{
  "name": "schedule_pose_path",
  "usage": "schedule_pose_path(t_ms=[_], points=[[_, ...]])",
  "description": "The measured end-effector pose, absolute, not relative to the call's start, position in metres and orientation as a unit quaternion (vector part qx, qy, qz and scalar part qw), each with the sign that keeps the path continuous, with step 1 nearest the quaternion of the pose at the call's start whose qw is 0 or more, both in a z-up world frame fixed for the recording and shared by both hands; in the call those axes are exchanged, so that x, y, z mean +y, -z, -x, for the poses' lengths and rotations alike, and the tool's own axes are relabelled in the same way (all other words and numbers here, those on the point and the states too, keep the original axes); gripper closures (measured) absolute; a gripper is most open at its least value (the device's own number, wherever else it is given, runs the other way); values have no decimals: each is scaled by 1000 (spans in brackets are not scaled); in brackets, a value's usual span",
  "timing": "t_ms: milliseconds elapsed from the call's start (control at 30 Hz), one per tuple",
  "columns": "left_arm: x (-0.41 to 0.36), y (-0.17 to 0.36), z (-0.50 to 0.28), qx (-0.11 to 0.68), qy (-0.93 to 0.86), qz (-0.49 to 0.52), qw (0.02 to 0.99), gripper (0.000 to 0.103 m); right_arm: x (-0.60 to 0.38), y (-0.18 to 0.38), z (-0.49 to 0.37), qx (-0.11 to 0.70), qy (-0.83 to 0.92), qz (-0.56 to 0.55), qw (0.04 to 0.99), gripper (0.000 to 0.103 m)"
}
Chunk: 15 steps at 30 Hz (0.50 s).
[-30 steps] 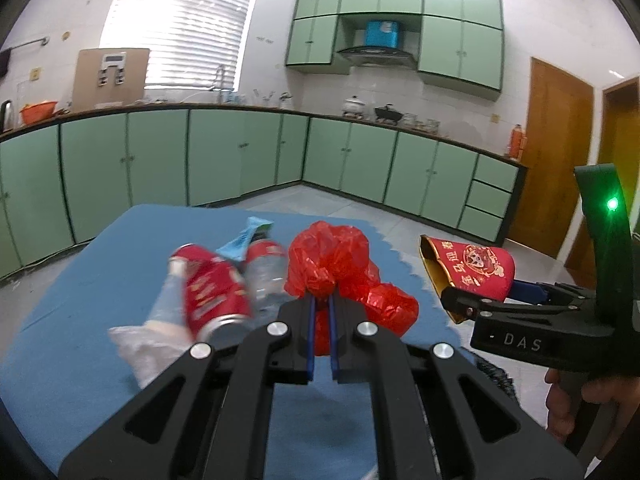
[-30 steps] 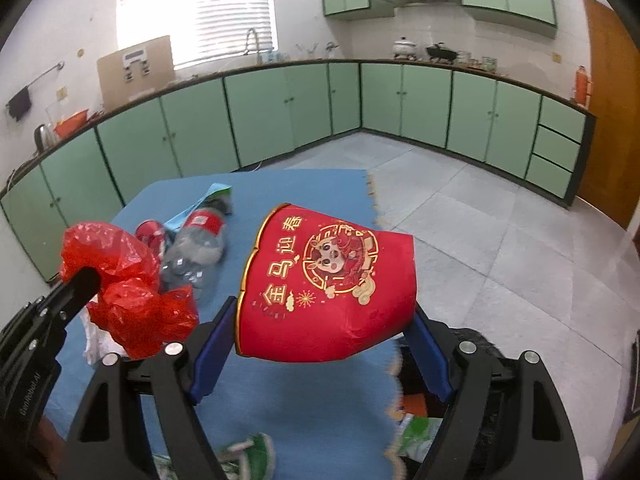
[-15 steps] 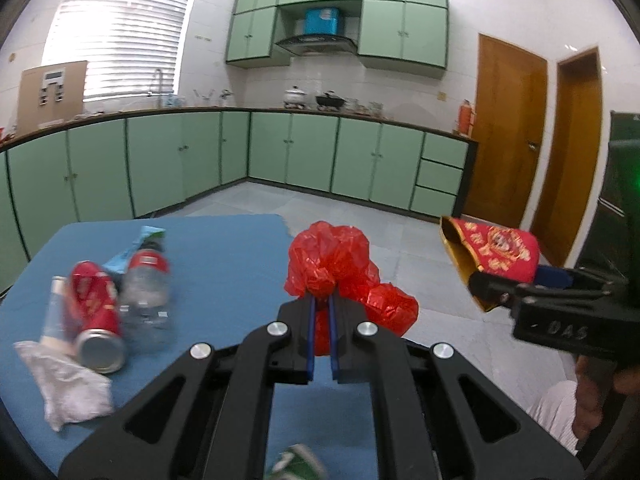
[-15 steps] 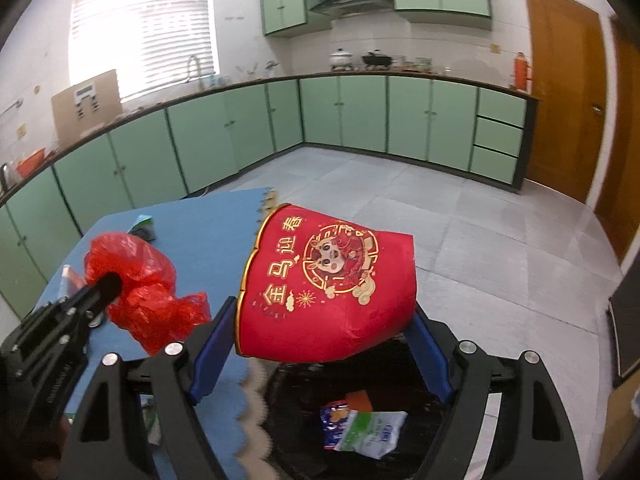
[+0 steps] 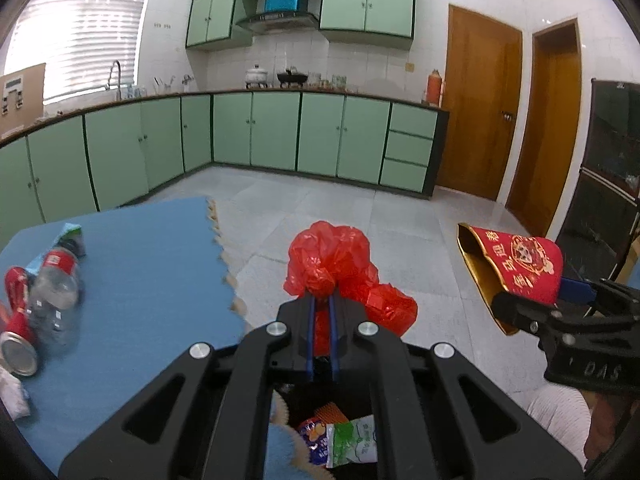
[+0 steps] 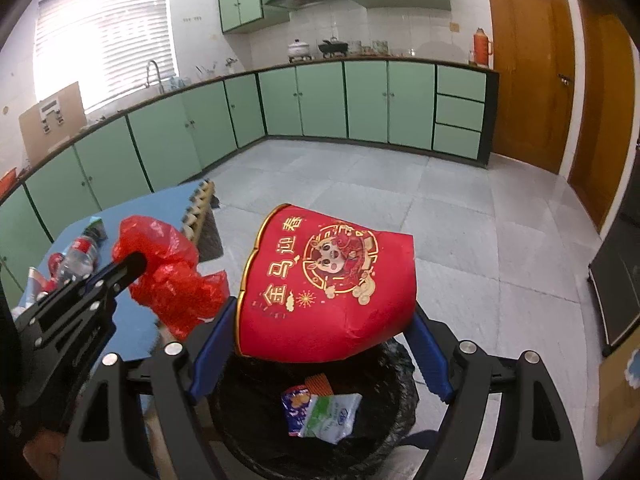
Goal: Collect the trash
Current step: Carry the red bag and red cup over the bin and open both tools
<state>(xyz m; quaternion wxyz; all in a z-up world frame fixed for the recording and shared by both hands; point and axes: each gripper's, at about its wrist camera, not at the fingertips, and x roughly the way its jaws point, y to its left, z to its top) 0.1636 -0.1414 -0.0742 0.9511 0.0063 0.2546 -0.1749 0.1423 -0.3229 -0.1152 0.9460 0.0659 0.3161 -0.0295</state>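
Left wrist view: I look down along my left gripper (image 5: 320, 300), close over the bin (image 5: 304, 404).
Right wrist view: same heading, close above the bin (image 6: 384, 364).
Shared: bin, blue table (image 5: 152, 264), green cabinets (image 5: 276, 132).

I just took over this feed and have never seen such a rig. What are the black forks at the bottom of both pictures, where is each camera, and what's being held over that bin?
There is no robot arm. A person carries a hand-held gripper in each hand, and a fisheye camera on each looks forward along its two black fingers. In the left wrist view, the left hand-held gripper is shut on a crumpled red plastic bag. In the right wrist view, the right hand-held gripper clamps a red paper bag with gold print, above a black-lined trash bin already holding wrappers. On the blue table lie a clear bottle and a red can.
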Motion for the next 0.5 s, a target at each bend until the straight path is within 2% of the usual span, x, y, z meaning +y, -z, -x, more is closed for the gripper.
schedule_pose_path(t_ms=[100,167,267,400,500], points=[[-149,85,-170,273,172,-12,946,92,-327,131,-148,333,34,-59,940,23],[-148,89,-172,281,170,-10,945,77,-330,139,-152,344,39,-57,937,17],[-144,90,-173,283,165,-7,945,64,-337,146,-153,349,50,-64,934,17],[-137,87,-171,284,163,0,945,59,-344,144,-150,345,56,-75,934,15],[-132,82,-172,283,167,14,945,38,-344,137,-146,334,61,-71,938,12]])
